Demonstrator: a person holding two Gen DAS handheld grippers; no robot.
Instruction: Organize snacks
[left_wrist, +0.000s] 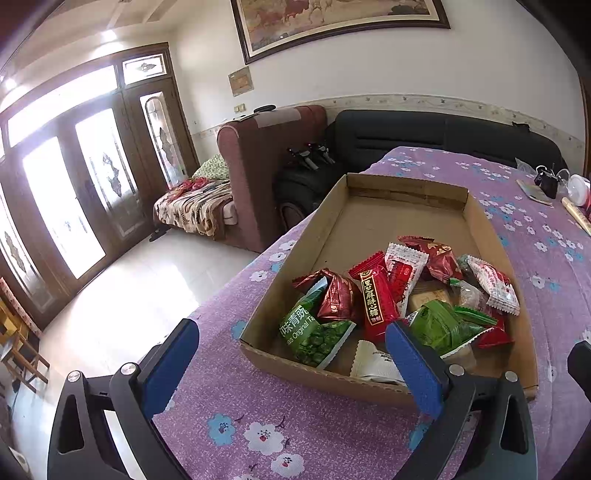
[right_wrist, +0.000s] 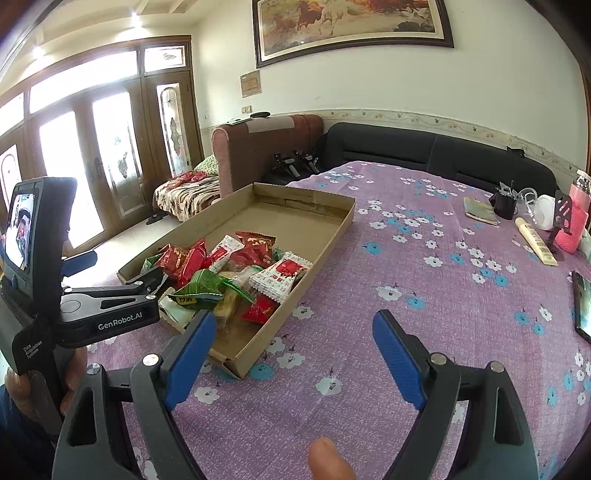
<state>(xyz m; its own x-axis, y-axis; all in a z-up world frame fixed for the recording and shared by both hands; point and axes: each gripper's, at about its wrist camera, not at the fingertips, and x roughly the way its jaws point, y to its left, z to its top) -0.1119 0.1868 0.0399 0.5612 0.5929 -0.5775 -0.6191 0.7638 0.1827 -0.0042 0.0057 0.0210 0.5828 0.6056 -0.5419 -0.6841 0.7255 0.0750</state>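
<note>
Your left gripper (left_wrist: 291, 354) and right gripper (right_wrist: 291, 350) both gape apart, holding nothing. The snacks (left_wrist: 399, 302) crowd the cardboard tray's (left_wrist: 295, 258) near end at lower centre; bare purple tablecloth (right_wrist: 443, 295) spreads right.

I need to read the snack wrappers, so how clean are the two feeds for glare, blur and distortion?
Left wrist view: doors blown out white, glare on the floor; snacks sharp, print readable. Right wrist view: same bright doors, snacks smaller, print hard to read. Both bend straight edges, with dark corners.
</note>
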